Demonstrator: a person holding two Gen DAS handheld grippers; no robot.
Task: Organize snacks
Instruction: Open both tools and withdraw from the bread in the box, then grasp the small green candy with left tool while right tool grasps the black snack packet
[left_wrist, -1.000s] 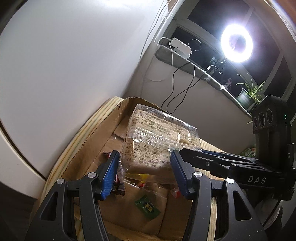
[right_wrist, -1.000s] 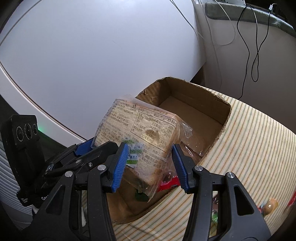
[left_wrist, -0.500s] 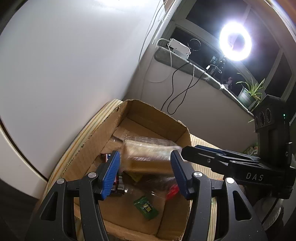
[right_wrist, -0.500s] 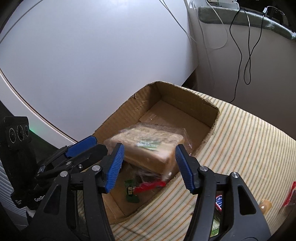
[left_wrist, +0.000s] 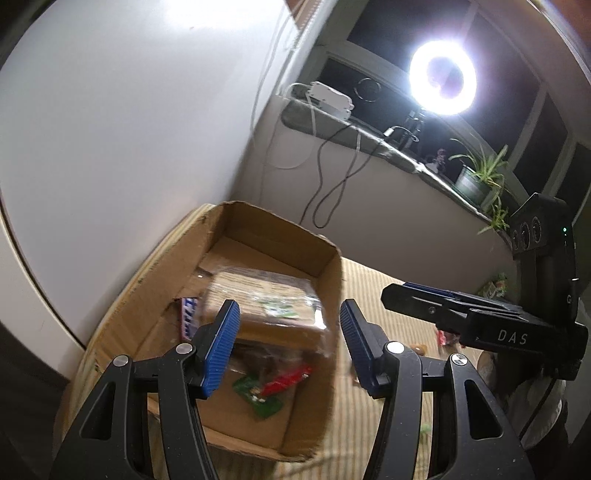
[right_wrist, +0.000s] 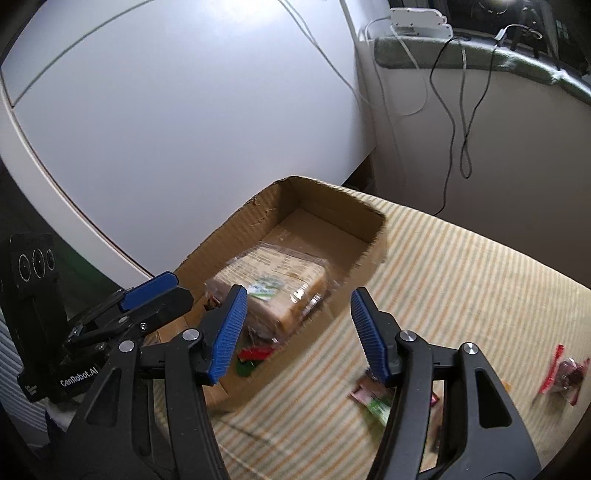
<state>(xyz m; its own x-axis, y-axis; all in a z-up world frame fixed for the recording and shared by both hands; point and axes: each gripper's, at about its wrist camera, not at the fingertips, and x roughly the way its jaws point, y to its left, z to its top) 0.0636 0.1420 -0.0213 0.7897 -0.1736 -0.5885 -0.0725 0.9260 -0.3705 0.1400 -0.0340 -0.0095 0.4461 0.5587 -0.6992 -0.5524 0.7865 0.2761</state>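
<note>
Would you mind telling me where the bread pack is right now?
The bread pack lies inside the cardboard box, on top of smaller snacks, seen beyond the open fingers in both wrist views; neither gripper touches it.

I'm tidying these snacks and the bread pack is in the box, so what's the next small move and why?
Probably swing the right gripper toward the loose packets on the striped cloth and pick one. The bread pack lies inside the cardboard box, both grippers' fingers are empty, and those packets sit nearest the right one.
</note>
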